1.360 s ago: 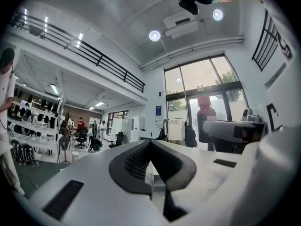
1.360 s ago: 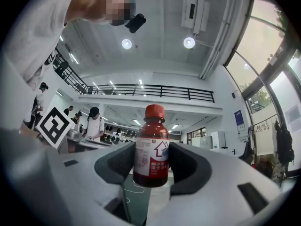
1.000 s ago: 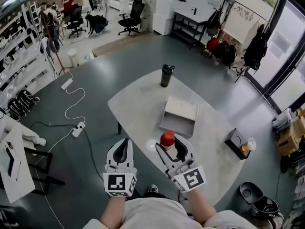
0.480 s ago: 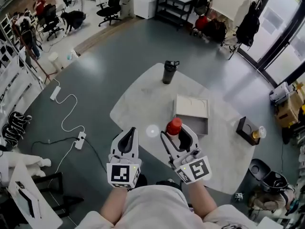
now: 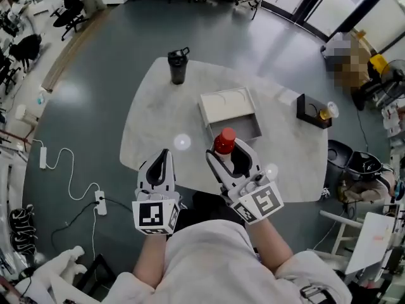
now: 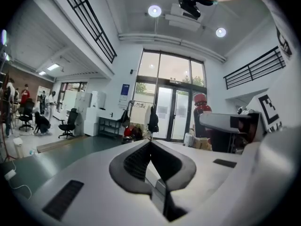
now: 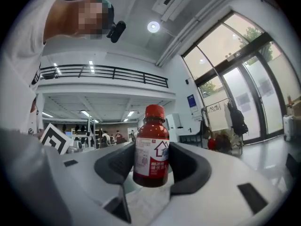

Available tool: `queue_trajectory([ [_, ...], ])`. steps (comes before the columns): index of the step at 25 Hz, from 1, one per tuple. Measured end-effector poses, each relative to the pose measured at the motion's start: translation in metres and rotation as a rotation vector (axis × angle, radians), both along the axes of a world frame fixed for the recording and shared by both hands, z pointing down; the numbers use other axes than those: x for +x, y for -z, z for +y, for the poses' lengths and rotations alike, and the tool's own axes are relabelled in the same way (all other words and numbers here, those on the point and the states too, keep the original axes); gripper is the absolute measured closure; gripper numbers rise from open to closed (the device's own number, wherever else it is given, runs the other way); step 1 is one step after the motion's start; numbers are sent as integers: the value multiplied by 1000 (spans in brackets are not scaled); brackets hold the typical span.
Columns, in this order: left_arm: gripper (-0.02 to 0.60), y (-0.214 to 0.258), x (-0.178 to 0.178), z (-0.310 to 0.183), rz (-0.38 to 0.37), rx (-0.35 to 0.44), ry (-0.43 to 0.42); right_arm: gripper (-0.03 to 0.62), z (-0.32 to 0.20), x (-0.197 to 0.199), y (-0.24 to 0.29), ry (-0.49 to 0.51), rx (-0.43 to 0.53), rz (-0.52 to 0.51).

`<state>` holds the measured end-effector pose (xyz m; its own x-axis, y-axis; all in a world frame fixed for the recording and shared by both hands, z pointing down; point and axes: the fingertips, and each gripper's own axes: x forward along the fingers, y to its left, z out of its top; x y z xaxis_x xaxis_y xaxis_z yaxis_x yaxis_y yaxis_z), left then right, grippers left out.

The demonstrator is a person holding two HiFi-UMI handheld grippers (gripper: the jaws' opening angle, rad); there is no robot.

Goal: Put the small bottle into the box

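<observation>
Head view, looking steeply down on a pale, rounded tabletop (image 5: 152, 119). The person holds a gripper in each hand over its near edge.

The right gripper (image 5: 229, 155) is clamped on the small bottle (image 5: 224, 140), a dark red bottle with a red cap and a white label. The bottle stands upright between the jaws, lifted off the tabletop. The right gripper view confirms this: both jaws press the sides of the bottle's lower body, and the cap and shoulder rise free above them.

The open, shallow, pale box (image 5: 228, 109) lies at 12 o'clock from the bottle, just beyond it. It looks empty. Whether the cap already overlaps the box's near wall cannot be told from above.

The left gripper (image 5: 158, 168) hangs at 9 o'clock from the right one. Its jaws are closed together, with nothing between them.

A black flask (image 5: 178, 65) stands at the far end of the tabletop, at 11 o'clock from the box and well apart from it.

The step in hand appears to be the carry: the bottle is grasped and lifted but not yet in the box. The next move likely calls for a short push forward toward 12 o'clock, lowering the bottle inside the walls before the jaws part.
</observation>
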<state>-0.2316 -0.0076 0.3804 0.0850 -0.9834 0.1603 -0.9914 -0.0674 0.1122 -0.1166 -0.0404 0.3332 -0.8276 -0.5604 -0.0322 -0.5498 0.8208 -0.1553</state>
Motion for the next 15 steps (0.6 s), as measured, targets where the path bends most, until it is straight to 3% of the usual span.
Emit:
queue_trajectory([
  [6, 560, -23, 50, -75, 6, -57, -158, 359, -70, 47, -28, -144, -90, 50],
  [15, 560, -82, 106, -143, 33, -202, -313, 359, -130, 90, -74, -230, -233, 28],
])
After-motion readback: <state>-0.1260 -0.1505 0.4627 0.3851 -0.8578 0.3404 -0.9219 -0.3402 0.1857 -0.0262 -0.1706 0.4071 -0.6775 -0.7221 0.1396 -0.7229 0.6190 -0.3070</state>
